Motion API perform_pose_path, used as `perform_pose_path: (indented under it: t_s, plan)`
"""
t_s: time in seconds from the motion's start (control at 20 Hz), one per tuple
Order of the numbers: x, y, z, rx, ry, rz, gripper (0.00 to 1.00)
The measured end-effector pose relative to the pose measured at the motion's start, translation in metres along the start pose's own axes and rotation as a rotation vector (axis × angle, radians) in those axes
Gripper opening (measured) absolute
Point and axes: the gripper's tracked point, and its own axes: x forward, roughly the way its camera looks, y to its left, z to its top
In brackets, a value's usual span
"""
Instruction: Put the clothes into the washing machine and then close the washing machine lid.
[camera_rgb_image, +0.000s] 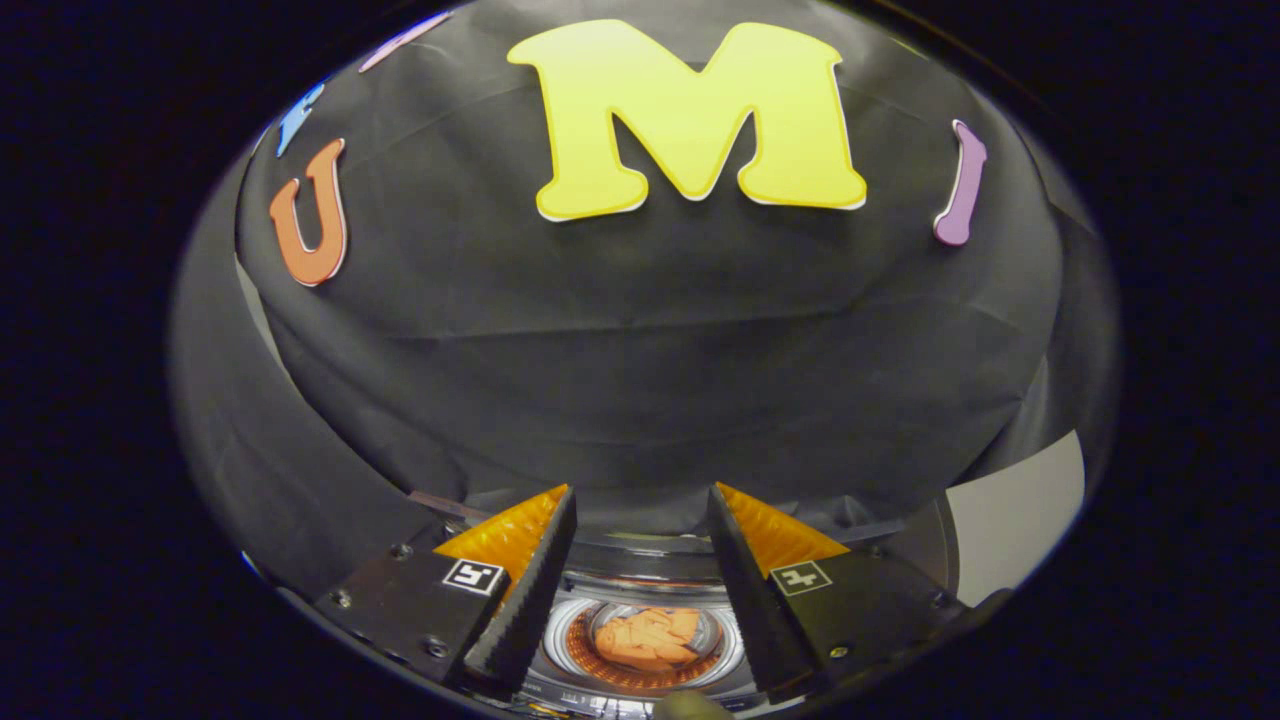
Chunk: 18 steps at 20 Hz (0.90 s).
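The booth wall (640, 350) stands ahead of you and takes most of the view, so your gripper (640, 520) is pointed high, toward the cloth and not down at the work. Below it, between and under the fingers, you see the washer (640, 575) from above: a round opening with a shiny rim. Inside the drum lies the cloth (650, 640), an orange bundle, and it looks to sit fully within the opening, nothing hanging over the rim as far as this view tells.

Your fingers (530, 590) are spread wide and hold nothing; the gap between them is free, with the drum showing through it.

So I judge the first step is done: the clothes are in, and the gripper is empty above the machine. What is left is the lid. I cannot tell where the lid is from here; a dark curved edge (900, 535) beyond the right finger may be part of it, but it is not sure. For the next move, you need to tilt the gripper down, find the lid edge, and push or grasp it to bring it over the opening.
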Motion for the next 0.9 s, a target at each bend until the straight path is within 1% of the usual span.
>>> perform_pose_path:
  t_s: [0.2, 0.35, 0.55, 0.6, 0.65, 0.7, 0.75, 0.9]
  plan:
    - [0.018, 0.000, 0.002, -0.004, 0.004, -0.022, 0.83]
    - [0.030, -0.001, 0.001, 0.010, 0.005, -0.022, 0.83]
    - [0.049, -0.006, -0.018, 0.037, 0.062, -0.042, 0.83]
    - [0.050, -0.006, -0.012, 0.040, 0.034, -0.041, 0.83]
    - [0.054, -0.010, -0.017, 0.024, 0.043, -0.062, 0.83]
    - [0.055, -0.010, -0.016, 0.020, 0.040, -0.055, 0.85]
    - [0.056, -0.010, -0.018, 0.028, 0.039, -0.057, 0.93]
    - [0.055, -0.010, -0.019, 0.033, 0.036, -0.062, 0.93]
